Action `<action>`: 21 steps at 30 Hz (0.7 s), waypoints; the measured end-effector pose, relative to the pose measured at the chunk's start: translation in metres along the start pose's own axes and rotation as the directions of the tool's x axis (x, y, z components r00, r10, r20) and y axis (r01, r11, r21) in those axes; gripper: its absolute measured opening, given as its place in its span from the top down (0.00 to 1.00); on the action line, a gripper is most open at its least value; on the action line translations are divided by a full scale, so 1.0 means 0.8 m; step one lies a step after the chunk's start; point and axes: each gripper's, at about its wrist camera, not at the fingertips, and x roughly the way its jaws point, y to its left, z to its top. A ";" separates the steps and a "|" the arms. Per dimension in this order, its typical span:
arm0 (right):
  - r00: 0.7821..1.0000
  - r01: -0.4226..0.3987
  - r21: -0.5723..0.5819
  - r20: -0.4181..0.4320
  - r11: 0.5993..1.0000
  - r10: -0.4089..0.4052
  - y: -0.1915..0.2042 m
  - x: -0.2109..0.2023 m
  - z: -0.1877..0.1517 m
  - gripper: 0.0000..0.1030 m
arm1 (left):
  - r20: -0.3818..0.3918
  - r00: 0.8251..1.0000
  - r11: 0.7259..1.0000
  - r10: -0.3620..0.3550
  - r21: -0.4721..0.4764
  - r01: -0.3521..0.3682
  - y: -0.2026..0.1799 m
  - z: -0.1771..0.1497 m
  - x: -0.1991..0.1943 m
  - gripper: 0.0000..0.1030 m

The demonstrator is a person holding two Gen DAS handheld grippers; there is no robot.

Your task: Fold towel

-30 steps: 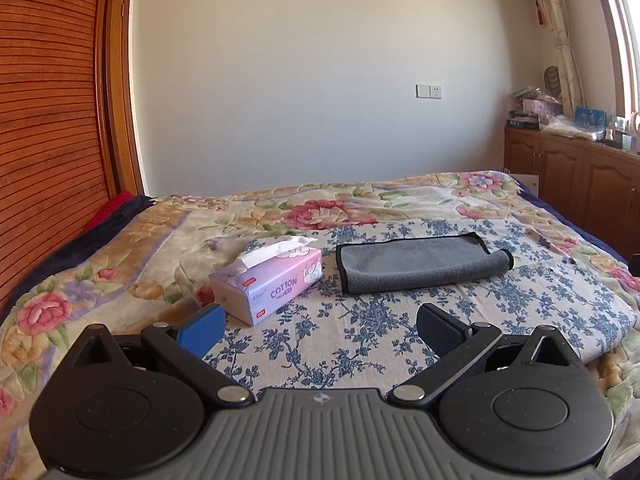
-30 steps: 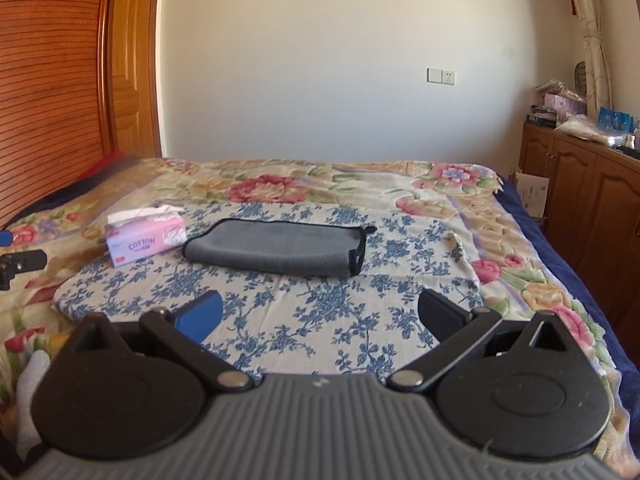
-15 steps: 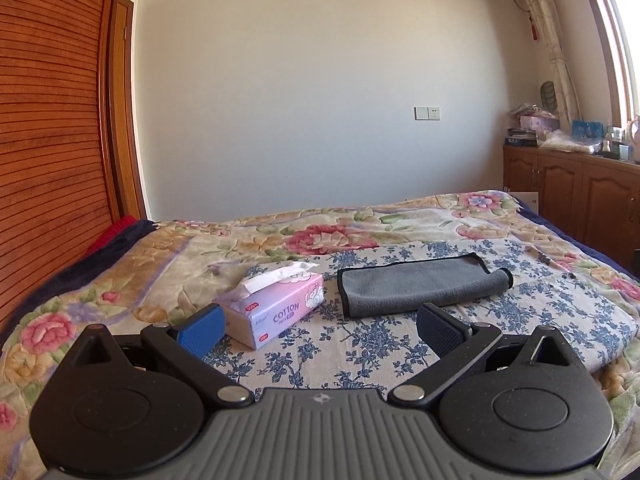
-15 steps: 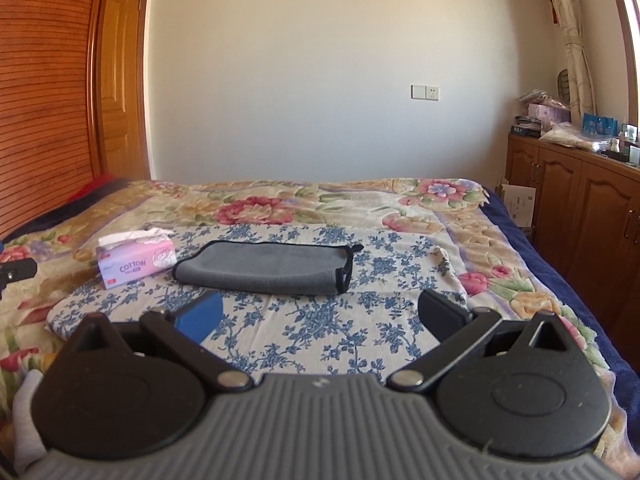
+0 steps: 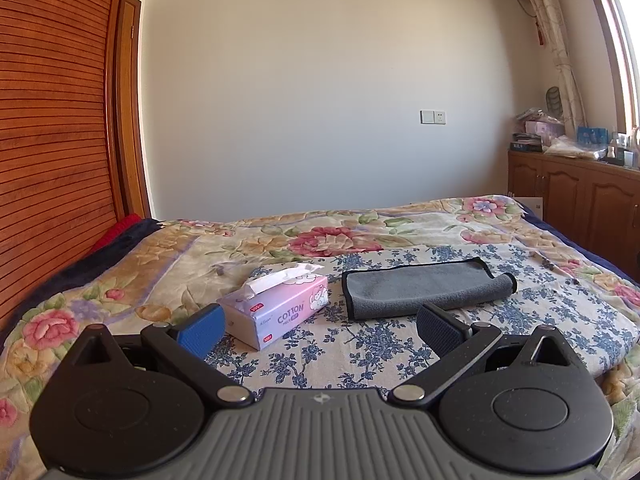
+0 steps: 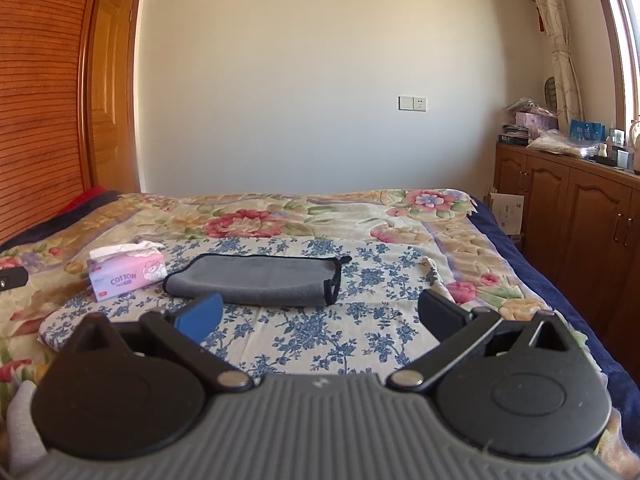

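Now both tongs (image 5: 320, 330) (image 6: 320, 316) level, spread wide, short of folded towel (image 5: 428, 286).

towel (image 5: 424, 288): we see soft grey cloth, matt, with a darker bound hem
tissue box (image 5: 276, 312): we see glossy printed wrap, white paper tissue on top
bedspread (image 5: 360, 344): we see printed floral cloth, matt, lightly creased
left tongs (image 5: 318, 326): matt black plastic, textured pads, shiny metal pivots
cabinet (image 6: 568, 216): polished brown wood
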 end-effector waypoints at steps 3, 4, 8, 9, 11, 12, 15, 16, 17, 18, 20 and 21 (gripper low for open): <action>1.000 0.002 0.001 0.001 1.000 -0.002 -0.001 0.000 -0.001 0.00 | 0.000 1.000 1.000 -0.001 -0.001 0.001 0.000 0.000 0.000 0.00; 1.000 0.002 0.001 0.001 1.000 -0.002 -0.001 0.000 -0.001 0.00 | 0.001 1.000 1.000 0.000 -0.001 0.000 0.000 0.000 0.000 0.00; 1.000 0.004 -0.001 0.002 1.000 -0.004 0.000 -0.001 -0.001 0.00 | 0.001 1.000 1.000 0.001 -0.001 -0.001 0.001 0.001 0.001 0.00; 1.000 0.004 0.000 0.002 1.000 -0.004 -0.001 -0.001 -0.001 0.00 | 0.001 1.000 1.000 0.002 -0.001 -0.002 0.001 0.000 0.001 0.00; 1.000 0.005 0.001 0.001 1.000 -0.005 0.000 -0.001 -0.001 0.00 | 0.001 1.000 1.000 0.001 -0.002 -0.001 0.001 0.000 0.001 0.00; 1.000 0.006 0.001 0.001 1.000 -0.006 -0.001 -0.001 -0.001 0.00 | 0.002 1.000 1.000 0.001 -0.001 -0.001 0.001 0.000 0.000 0.00; 1.000 0.006 0.001 0.002 1.000 -0.006 -0.001 -0.001 -0.001 0.00 | 0.001 1.000 1.000 0.001 -0.001 -0.001 0.001 0.000 0.000 0.00; 1.000 0.006 0.002 0.003 1.000 -0.006 -0.001 -0.001 -0.001 0.00 | 0.002 1.000 1.000 0.001 0.000 -0.001 0.001 0.000 0.000 0.00; 1.000 0.007 0.002 0.004 1.000 -0.007 -0.001 -0.001 -0.001 0.00 | 0.002 1.000 1.000 0.001 -0.001 -0.001 0.001 0.000 0.000 0.00; 1.000 0.007 0.002 0.004 1.000 -0.007 -0.002 -0.001 -0.002 0.00 | 0.002 1.000 1.000 0.001 -0.001 -0.001 0.001 0.000 0.001 0.00; 1.000 0.007 0.002 0.004 1.000 -0.007 -0.002 -0.001 -0.002 0.00 | 0.001 1.000 1.000 0.002 -0.001 -0.002 0.001 0.000 0.000 0.00; 1.000 0.007 0.002 0.004 1.000 -0.007 -0.002 -0.001 -0.002 0.00 | 0.002 1.000 1.000 0.001 -0.001 -0.001 0.001 0.000 0.000 0.00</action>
